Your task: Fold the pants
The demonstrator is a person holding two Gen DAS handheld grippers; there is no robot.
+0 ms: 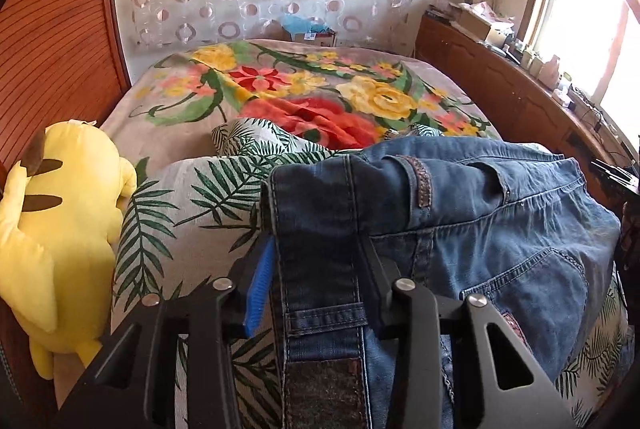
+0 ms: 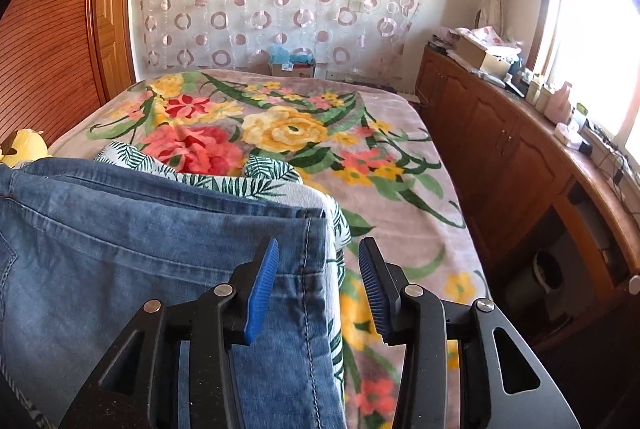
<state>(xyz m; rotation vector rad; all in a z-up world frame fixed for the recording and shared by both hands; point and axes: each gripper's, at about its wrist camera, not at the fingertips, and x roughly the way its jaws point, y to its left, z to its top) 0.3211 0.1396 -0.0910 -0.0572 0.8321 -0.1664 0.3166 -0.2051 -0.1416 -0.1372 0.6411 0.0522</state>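
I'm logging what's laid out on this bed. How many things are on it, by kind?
Jeans: 1
Palm-leaf print cloth: 1
Floral blanket: 1
Yellow plush toy: 1
Total: 4

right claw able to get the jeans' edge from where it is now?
Probably yes. The right claw is open, and the jeans have their stitched edge already lying between its blue pads, with only the floral blanket beyond. Nothing blocks it; closing should catch the denim.
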